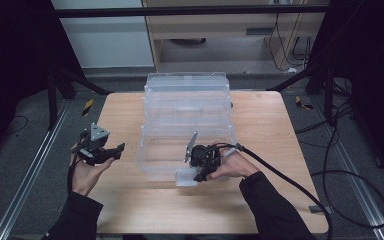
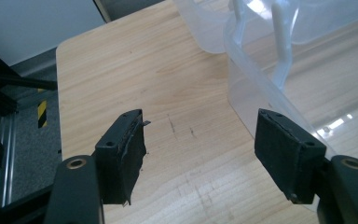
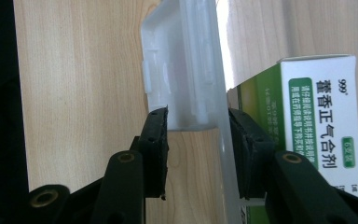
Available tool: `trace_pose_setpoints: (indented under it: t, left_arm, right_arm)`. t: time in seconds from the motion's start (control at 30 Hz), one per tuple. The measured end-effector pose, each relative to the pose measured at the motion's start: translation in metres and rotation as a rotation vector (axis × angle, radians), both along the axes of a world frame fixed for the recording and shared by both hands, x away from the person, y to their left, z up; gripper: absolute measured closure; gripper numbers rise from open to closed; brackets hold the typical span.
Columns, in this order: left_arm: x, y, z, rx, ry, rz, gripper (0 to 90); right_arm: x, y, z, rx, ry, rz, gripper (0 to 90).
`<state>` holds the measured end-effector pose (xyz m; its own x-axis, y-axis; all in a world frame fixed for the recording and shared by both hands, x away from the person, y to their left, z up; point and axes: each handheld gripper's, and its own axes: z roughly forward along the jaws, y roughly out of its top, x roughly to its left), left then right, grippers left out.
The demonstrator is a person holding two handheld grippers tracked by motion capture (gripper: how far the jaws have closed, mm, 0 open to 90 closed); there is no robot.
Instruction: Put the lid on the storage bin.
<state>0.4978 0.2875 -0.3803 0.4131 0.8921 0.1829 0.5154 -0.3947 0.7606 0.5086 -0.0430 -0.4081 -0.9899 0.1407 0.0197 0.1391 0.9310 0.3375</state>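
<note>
high view: i count one clear plastic bin [image 1: 186, 125] on the wooden table [image 1: 130, 200], stepped in what look like three tiers, though the see-through walls make the tiers hard to separate. two grippers: my left gripper [image 1: 111, 151] hangs left of the bin, clear of it; my right gripper [image 1: 198, 176] sits at the bin's near wall, on a frosted latch [image 1: 186, 177] there. one cable [image 1: 300, 187] trails right of the bin.

left gripper view: the two black jaws stand wide apart with nothing between them but bare, scuffed wood. the bin's rounded corner [image 2: 261, 84] is just right of them, cut off by the frame.

right gripper view: the jaws are clamped across the bin's thin wall [image 3: 226, 140] together with the latch [image 3: 182, 70], one pad outside, one inside. inside the bin, one green-and-white box [image 3: 321, 107] with printed characters lies against the wall, cut off at the right edge.
</note>
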Motion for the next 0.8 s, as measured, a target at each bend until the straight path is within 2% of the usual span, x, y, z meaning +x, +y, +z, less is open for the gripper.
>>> trace_pose_setpoints:
  t: [0.17, 0.3, 0.8]
  left_arm:
    - [0.006, 0.0, 0.011, -0.012, -0.002, -0.019, 33.0]
    - [0.013, -0.002, 0.022, 0.023, -0.012, -0.041, 33.0]
    - [0.03, -0.009, 0.043, 0.067, 0.008, -0.155, 33.7]
  right_arm:
    - [0.0, 0.0, 0.0, -0.001, 0.002, 0.0, 61.1]
    - [0.001, -0.001, 0.0, 0.003, -0.001, 0.013, 61.5]
    - [0.001, -0.002, -0.001, 0.013, -0.011, 0.029, 61.9]
